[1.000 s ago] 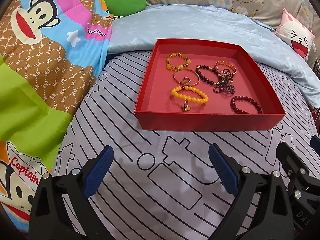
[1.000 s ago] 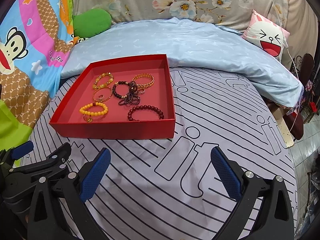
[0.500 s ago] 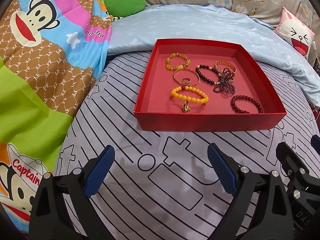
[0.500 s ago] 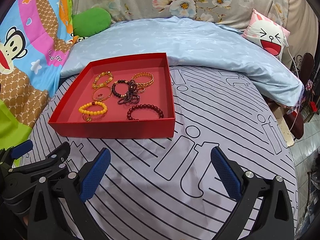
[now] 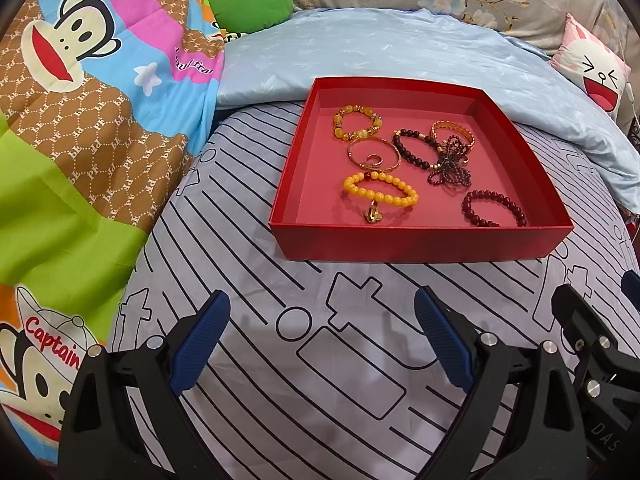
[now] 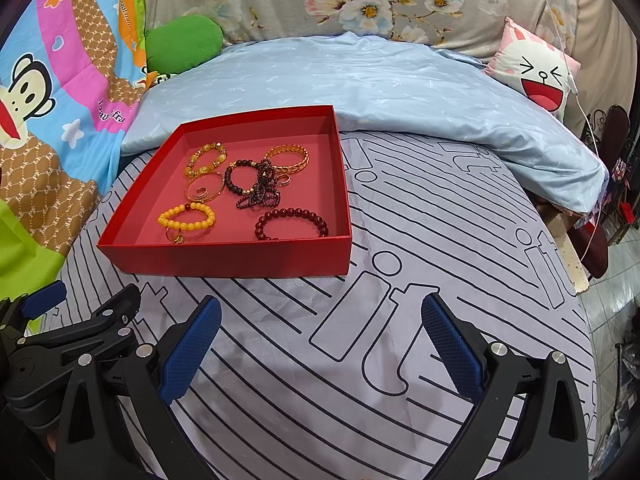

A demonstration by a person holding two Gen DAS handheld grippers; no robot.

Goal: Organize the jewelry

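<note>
A: Left wrist view: what do you see?

B: A red box [image 5: 420,246] sits on the striped sheet [image 5: 248,264]. The jewelry is all inside the box. The left gripper [image 5: 322,336] is in front of the box, not touching it. Its blue fingers [image 5: 200,344] are spread wide with nothing between them.

A: What is in the box?

B: A yellow bead bracelet [image 5: 380,192] lies near the front wall, with a small gold charm on it. Right behind it is a thin gold bangle [image 5: 373,154]. A dark red bead bracelet [image 5: 493,208] is near the front right corner. A dark bead tangle [image 5: 450,164] is in the middle.

A: And the other tongs?

B: The right gripper [image 6: 320,340] is also in front of the box, off to its right side. It is wide too and holds nothing. A blue quilt [image 6: 360,84] lies behind the box.
</note>
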